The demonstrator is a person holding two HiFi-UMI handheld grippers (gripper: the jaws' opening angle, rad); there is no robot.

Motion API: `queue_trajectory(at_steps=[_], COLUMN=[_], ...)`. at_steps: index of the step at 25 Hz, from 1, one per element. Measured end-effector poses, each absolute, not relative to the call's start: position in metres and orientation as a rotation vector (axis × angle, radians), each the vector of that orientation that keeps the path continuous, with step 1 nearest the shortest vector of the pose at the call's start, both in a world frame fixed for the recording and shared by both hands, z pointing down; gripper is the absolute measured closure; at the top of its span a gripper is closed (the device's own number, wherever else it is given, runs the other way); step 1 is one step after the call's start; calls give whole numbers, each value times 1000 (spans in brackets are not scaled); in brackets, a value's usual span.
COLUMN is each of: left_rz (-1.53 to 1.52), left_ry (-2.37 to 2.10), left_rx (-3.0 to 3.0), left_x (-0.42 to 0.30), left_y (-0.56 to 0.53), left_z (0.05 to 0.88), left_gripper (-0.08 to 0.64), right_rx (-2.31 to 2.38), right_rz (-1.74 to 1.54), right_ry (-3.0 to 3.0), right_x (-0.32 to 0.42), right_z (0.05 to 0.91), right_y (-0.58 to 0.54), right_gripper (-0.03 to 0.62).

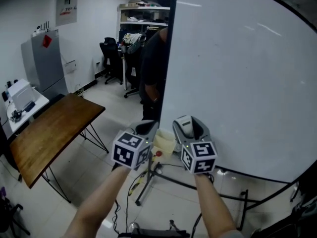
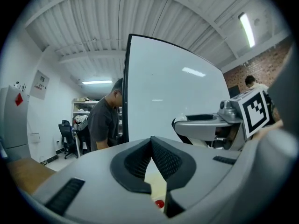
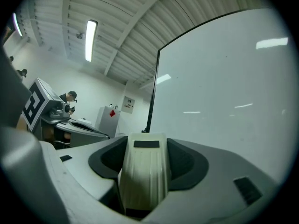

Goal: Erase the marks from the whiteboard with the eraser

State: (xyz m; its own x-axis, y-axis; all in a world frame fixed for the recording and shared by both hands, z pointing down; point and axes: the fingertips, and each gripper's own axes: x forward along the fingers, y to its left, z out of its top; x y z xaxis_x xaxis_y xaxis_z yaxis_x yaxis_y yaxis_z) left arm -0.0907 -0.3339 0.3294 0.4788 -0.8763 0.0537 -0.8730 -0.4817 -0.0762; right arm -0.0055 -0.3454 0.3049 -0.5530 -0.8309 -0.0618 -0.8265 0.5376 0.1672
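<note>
The whiteboard (image 1: 237,73) stands upright on its frame. Near its lower left edge, the right gripper (image 1: 189,128) has its jaws spread wide around the eraser (image 3: 142,176), gripping it. Beside it, the left gripper (image 2: 150,154) has its jaws closed tip to tip on nothing.

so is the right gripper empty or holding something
Holding. The right gripper is shut on the eraser; its cream ribbed body fills the gap between both pads.

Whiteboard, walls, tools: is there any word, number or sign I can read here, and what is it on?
No text can be read.
Wall notice: print too small.
Red diamond sign on the grey cabinet: no legible characters.
Whiteboard: no writing shows.
Marker cubes: square patterns, no letters.
</note>
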Motion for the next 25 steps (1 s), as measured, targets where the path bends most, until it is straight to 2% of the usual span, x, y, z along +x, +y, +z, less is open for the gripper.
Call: queue_trajectory(at_steps=[11, 25], left_rz=[-214, -272], left_ry=[1421, 1362], left_rx=[-2869, -2953], left_x=[-110, -128], left_y=[-353, -370], left_z=[393, 429], left_gripper=[563, 563], right_rx=[1624, 1773], right_rz=[-78, -150], right_ry=[-2568, -2420], right_x=[-38, -64], right_z=[392, 424], right_y=[-373, -410], right_gripper=[331, 328])
